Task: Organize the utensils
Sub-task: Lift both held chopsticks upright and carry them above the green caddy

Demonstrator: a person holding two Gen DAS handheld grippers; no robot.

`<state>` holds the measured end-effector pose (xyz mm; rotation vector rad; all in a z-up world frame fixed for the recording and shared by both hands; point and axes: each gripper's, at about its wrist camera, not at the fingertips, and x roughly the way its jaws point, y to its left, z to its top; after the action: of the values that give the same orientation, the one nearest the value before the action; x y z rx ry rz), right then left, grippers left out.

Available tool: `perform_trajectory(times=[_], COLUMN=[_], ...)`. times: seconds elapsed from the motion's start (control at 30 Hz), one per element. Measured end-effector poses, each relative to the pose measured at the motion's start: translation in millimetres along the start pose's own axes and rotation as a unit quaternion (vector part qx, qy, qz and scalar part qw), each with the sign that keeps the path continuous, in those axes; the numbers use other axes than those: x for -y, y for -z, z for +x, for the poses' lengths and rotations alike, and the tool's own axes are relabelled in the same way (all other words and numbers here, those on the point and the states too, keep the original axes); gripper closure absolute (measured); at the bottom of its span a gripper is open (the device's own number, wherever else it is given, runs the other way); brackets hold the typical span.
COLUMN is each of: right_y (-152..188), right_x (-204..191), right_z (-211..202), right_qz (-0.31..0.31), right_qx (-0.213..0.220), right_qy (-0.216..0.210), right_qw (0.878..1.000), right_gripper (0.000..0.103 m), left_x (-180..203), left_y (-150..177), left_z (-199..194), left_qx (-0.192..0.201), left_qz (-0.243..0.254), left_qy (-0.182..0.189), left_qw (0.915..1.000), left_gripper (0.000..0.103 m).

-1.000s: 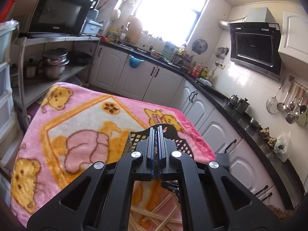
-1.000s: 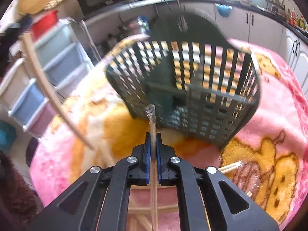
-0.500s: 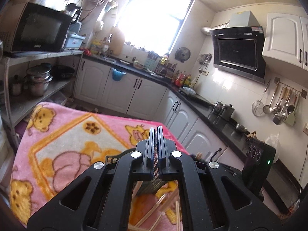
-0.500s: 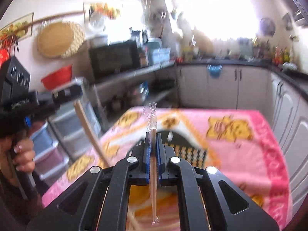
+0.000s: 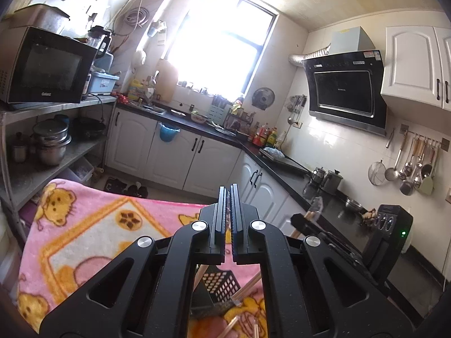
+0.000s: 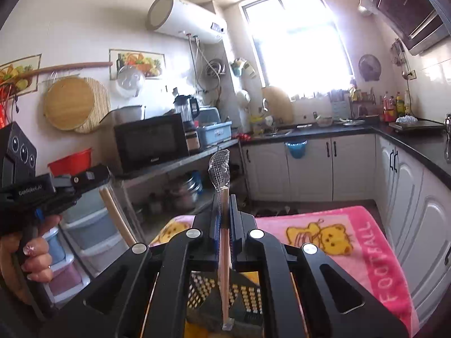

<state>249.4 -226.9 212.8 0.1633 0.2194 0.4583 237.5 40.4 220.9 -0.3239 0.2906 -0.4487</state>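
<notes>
My right gripper (image 6: 224,208) is shut on a pair of wooden chopsticks in a clear plastic sleeve (image 6: 222,186), held upright above the dark slotted utensil basket (image 6: 248,301). My left gripper (image 5: 228,202) is shut on another chopstick (image 5: 200,273) that hangs down behind the jaws; it also shows in the right wrist view (image 6: 115,214), held by the left gripper (image 6: 93,174). The basket (image 5: 220,284) sits on the pink blanket (image 5: 84,233) below both grippers. More chopsticks (image 5: 248,287) lie by the basket.
The table is covered by the pink bear blanket (image 6: 352,236). A steel shelf with a microwave (image 5: 42,67) and pots (image 5: 52,143) stands to the left. White cabinets and a black counter (image 5: 282,163) run along the back and right. Plastic drawers (image 6: 81,236) stand left.
Both grippers have risen and tilted up from the table, each carrying its chopsticks. The basket has dropped from the middle of the views to the bottom edge.
</notes>
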Motion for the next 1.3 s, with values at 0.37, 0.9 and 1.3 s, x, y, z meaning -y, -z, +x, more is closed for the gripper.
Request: perform_trajectory(times=[0.37, 0.9, 1.3], right_y=[14, 69, 89], right_x=[10, 25, 25], right_z=[17, 42, 45], right_qz=[-0.005, 0.015, 0.034], right_qx=[0.01, -0.02, -0.045], right_qy=[0.017, 0.045, 0.059], right_qw=[1.0, 0.999, 0.997], right_gripper=[0.098, 0.097, 0.07], left_x=[-21, -48, -58], left_y=[8, 54, 78], left_z=[28, 46, 54], left_qx=[0.008, -0.019, -0.062], left_qz=[-0.002, -0.025, -0.021], left_qy=[-0.016, -0.015, -0.049], left_qw=[0.9998, 0.9994, 0.9967], left_gripper=[0.102, 0.102, 0.102])
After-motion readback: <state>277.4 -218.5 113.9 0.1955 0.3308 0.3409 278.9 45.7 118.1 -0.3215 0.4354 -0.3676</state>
